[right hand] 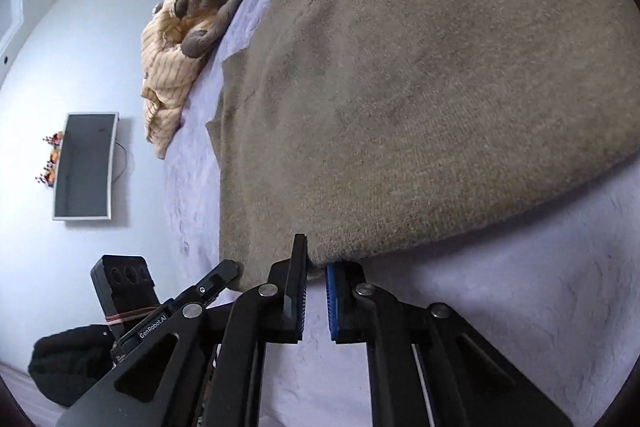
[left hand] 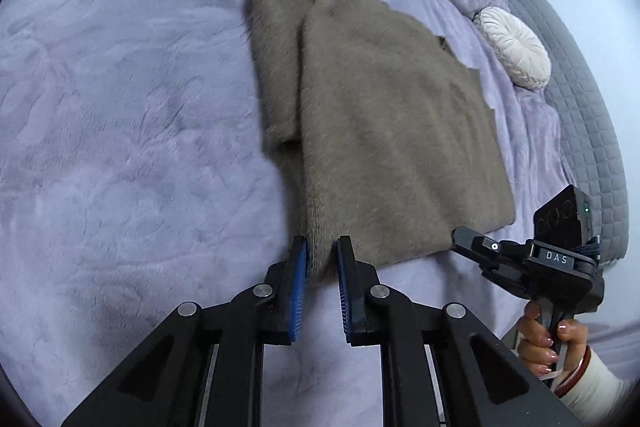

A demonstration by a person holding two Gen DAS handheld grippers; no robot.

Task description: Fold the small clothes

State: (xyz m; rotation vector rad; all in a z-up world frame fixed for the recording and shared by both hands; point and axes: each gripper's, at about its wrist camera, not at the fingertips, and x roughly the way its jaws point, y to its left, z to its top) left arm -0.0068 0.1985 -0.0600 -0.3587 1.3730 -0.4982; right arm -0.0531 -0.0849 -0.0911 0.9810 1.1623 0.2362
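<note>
the left gripper [left hand: 322, 259] pinches the near hem corner of the taupe sweater [left hand: 384, 131], its blue pads pressed on the knit. the right gripper [right hand: 316, 267] nips the hem's other corner. the sweater lies half folded on the lilac blanket [left hand: 120, 107], beside a pile of clothes [right hand: 192, 27].

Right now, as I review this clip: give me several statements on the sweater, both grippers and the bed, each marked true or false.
1. The left gripper pinches the near hem of the taupe sweater. True.
2. The right gripper hangs wide open above the sweater. False: it is closed on the sweater's near edge.
3. The sweater lies on a lavender blanket. True.
4. One sleeve is folded across the sweater's body. True.
5. The round white cushion sits on the sweater. False: it lies apart, near the bed's edge.
</note>
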